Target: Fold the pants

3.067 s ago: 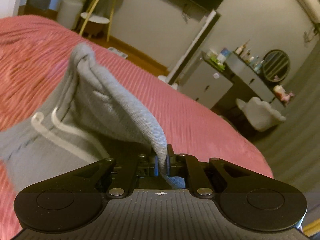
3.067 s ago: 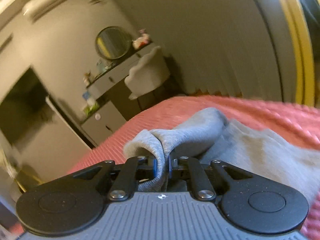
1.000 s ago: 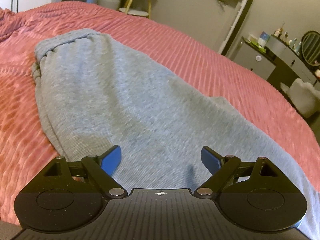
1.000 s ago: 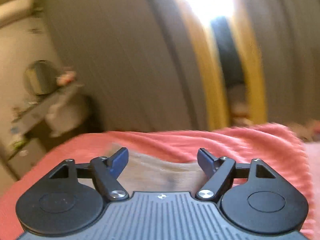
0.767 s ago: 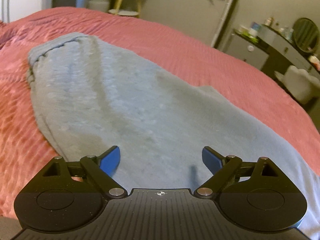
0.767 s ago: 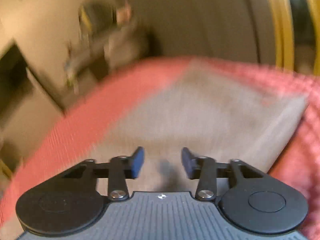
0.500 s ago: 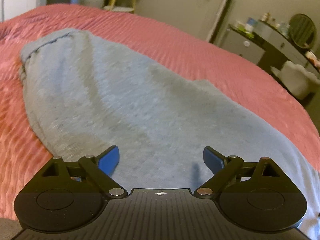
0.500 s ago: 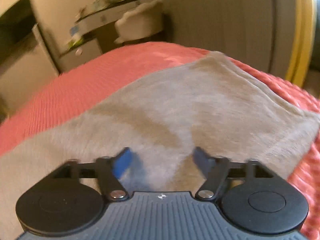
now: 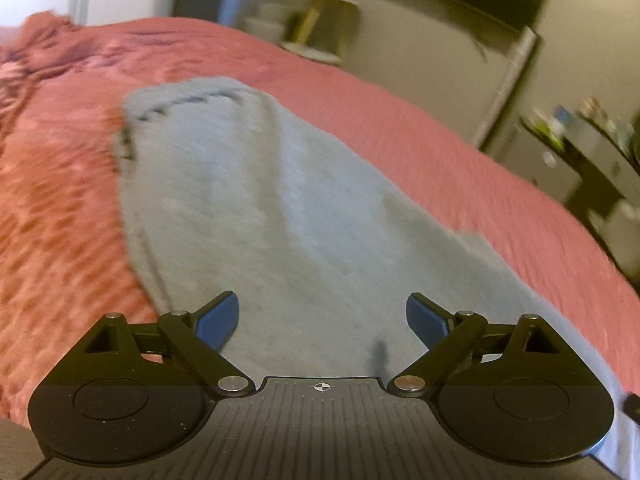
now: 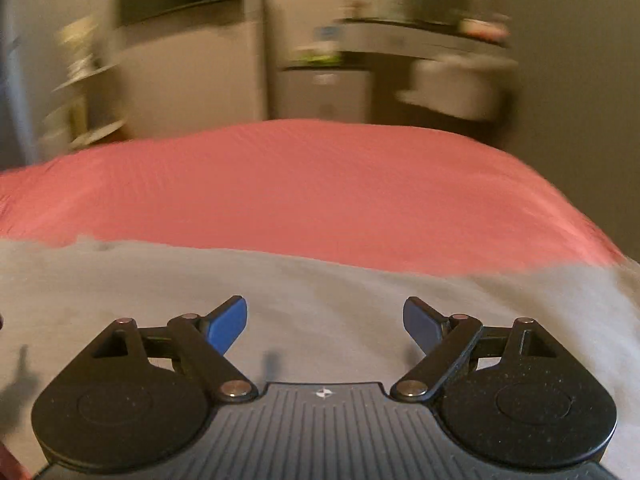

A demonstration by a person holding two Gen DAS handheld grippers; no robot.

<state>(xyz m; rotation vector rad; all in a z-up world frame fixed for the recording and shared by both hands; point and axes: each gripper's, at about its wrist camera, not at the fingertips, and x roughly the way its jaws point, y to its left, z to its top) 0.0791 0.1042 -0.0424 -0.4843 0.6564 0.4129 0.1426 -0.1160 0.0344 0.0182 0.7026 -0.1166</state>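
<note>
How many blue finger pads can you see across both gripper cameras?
4. Left gripper: one blue pad each side, over the grey pants. Right gripper: likewise. None hidden.

Pants spread lengthwise on a bed, cuffs at the far end. Left gripper and right gripper above the near fabric, not touching. Behind the bed, side table left, dresser right.

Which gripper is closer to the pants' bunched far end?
Probably left. The left gripper hovers open over the pants, facing that end ahead. The right gripper, jaws just opened and empty, faces across the pants at the bedspread; that end is outside its view.
</note>
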